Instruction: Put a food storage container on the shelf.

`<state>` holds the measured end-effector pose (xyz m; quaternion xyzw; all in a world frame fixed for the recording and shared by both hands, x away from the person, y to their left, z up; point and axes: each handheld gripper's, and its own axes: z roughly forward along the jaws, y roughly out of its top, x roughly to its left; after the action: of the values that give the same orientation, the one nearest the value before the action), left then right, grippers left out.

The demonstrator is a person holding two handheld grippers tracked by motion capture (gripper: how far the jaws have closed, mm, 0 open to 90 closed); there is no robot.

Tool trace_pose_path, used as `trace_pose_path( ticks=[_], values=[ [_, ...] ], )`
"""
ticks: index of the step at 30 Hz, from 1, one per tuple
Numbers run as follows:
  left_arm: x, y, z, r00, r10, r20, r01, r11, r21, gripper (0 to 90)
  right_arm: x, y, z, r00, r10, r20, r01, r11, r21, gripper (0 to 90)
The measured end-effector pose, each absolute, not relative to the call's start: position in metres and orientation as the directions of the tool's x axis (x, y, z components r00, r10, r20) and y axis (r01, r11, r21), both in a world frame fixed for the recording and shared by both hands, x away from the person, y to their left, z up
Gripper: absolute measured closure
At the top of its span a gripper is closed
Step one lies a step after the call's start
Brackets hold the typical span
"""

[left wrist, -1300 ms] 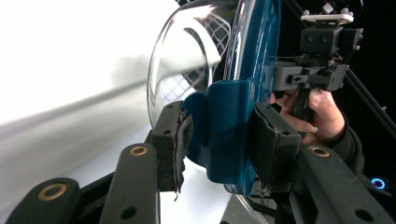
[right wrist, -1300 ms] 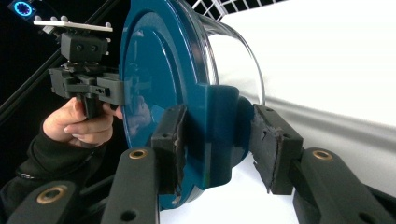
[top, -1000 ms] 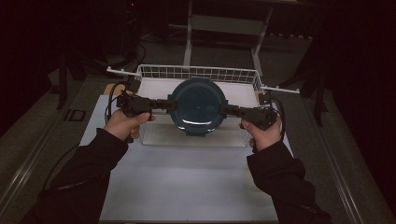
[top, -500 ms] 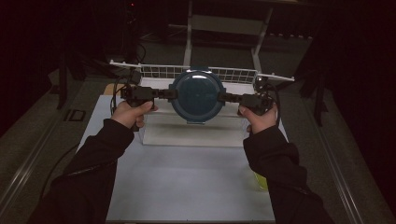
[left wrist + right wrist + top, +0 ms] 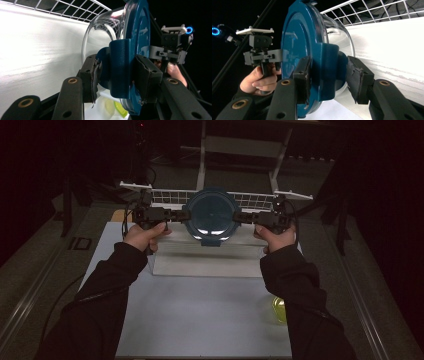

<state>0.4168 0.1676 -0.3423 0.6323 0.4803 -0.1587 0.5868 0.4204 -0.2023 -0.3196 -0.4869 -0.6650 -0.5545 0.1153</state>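
Spanning the gap between the two grippers, a round glass container with a blue lid is held above the white tray, just in front of the wire basket. Left gripper clamps the lid's left latch tab, pads pressed on both faces. Right gripper clamps the opposite tab likewise. Container sits level, lid facing up, clear of the tray. Yellow-green object lies on the table by the right sleeve.

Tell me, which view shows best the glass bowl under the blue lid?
The left gripper view: the clear bowl bulges beside the blue lid. The right gripper view shows its wall too; the high view shows mostly the lid's top.
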Motion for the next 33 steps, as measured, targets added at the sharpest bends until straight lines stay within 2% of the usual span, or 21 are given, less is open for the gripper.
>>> trace_pose_path(
  ticks=[8, 12, 13, 14, 18, 22, 27, 31, 33],
  values=[
    [0.426, 0.167, -0.351, 0.425, 0.395, -0.815, 0.830, 0.188, 0.524, 52.7, 0.433, -0.204, -0.327, -0.428, 0.490, 0.759, 0.820, -0.143, 0.555, 54.8],
    [0.431, 0.164, -0.357, 0.389, 0.389, -0.835, 0.852, 0.192, 0.487, 47.4, 0.439, -0.205, -0.334, -0.382, 0.485, 0.786, 0.838, -0.176, 0.516, 52.4],
    [0.432, 0.163, -0.359, 0.391, 0.378, -0.840, 0.852, 0.198, 0.485, 44.8, 0.441, -0.206, -0.337, -0.370, 0.490, 0.789, 0.843, -0.179, 0.507, 52.4],
    [0.432, 0.163, -0.359, 0.388, 0.382, -0.839, 0.851, 0.200, 0.485, 45.0, 0.442, -0.207, -0.340, -0.361, 0.494, 0.791, 0.844, -0.188, 0.503, 55.0],
    [0.431, 0.160, -0.357, 0.399, 0.399, -0.826, 0.844, 0.192, 0.501, 43.5, 0.444, -0.209, -0.342, -0.353, 0.478, 0.804, 0.845, -0.206, 0.493, 55.1],
    [0.428, 0.158, -0.350, 0.436, 0.447, -0.781, 0.823, 0.152, 0.547, 37.5, 0.444, -0.209, -0.338, -0.365, 0.511, 0.778, 0.835, -0.190, 0.516, 51.4],
    [0.420, 0.155, -0.346, 0.475, 0.495, -0.727, 0.798, 0.105, 0.593, 35.3, 0.438, -0.212, -0.328, -0.411, 0.585, 0.699, 0.795, -0.146, 0.589, 48.2],
    [0.416, 0.154, -0.346, 0.504, 0.504, -0.701, 0.779, 0.086, 0.622, 30.6, 0.431, -0.217, -0.320, -0.433, 0.619, 0.655, 0.764, -0.133, 0.631, 47.2],
    [0.414, 0.156, -0.346, 0.507, 0.529, -0.680, 0.761, 0.097, 0.642, 23.5, 0.427, -0.218, -0.316, -0.457, 0.634, 0.624, 0.745, -0.112, 0.658, 46.2]
  ],
)
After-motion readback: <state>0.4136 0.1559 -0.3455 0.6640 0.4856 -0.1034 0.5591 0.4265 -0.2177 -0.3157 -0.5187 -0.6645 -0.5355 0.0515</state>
